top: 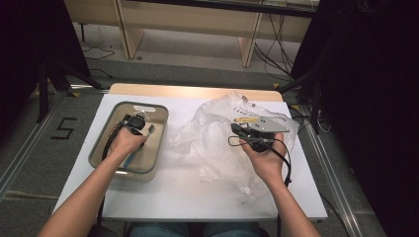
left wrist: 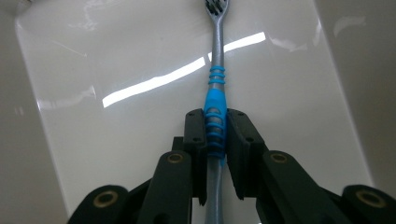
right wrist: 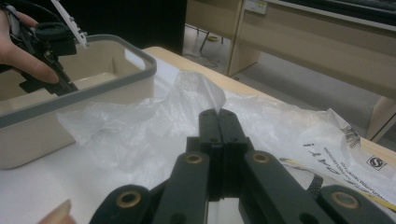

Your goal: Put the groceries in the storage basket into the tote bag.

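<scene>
A grey toothbrush (left wrist: 217,51) with a blue ribbed grip lies lengthwise inside a beige basin (left wrist: 116,154), bristles at the far end. My left gripper (left wrist: 215,127) is shut on the blue grip, pads pressing both sides. From above, that left gripper (top: 134,123) reaches down into the basin (top: 162,118), and the toothbrush (top: 150,129) head pokes out beside it. My right gripper (right wrist: 218,114) is shut on a raised fold of a crumpled clear plastic bag (right wrist: 140,135). In the high view the right gripper (top: 235,129) sits on the bag (top: 212,140) at table centre.
The basin (right wrist: 100,84) with its grey rim stands left of the bag on the white table (top: 168,192). The bag carries printed labels (right wrist: 327,149) on its far side. Wooden furniture legs (top: 249,44) and floor cables lie beyond the table's back edge.
</scene>
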A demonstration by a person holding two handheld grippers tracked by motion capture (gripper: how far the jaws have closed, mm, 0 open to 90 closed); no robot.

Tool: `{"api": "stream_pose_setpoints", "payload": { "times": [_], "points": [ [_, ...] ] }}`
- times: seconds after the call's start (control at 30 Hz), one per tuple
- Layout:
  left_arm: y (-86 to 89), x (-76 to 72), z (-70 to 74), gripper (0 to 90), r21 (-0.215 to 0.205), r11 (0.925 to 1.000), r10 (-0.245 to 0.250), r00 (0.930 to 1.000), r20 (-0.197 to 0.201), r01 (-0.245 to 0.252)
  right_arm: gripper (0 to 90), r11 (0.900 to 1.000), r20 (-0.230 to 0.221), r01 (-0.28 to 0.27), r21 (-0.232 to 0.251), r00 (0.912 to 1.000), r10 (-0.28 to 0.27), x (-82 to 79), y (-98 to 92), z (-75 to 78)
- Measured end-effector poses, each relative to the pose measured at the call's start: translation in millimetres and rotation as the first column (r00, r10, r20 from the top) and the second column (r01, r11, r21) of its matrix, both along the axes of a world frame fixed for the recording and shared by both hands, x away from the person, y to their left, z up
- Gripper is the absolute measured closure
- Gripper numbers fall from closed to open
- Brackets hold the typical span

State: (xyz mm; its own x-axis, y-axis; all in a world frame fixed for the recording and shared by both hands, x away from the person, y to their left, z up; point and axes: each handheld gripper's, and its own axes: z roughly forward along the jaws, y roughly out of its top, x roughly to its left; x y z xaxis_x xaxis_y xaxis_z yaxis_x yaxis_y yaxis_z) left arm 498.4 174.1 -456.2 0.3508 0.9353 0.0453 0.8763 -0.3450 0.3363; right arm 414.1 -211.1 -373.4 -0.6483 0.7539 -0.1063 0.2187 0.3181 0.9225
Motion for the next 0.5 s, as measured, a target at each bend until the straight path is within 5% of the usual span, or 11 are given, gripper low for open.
{"api": "stream_pose_setpoints", "payload": {
  "times": [0.5],
  "points": [
    [4.1, -5.0, 11.4, 78.5, -0.046, 0.9989, 0.002, 0.9966, 0.083, 0.002, 90.0, 1.000, 0.001, 0.000, 0.001, 1.0000, 0.000, -0.2, 0.3, 0.1]
  ]
}}
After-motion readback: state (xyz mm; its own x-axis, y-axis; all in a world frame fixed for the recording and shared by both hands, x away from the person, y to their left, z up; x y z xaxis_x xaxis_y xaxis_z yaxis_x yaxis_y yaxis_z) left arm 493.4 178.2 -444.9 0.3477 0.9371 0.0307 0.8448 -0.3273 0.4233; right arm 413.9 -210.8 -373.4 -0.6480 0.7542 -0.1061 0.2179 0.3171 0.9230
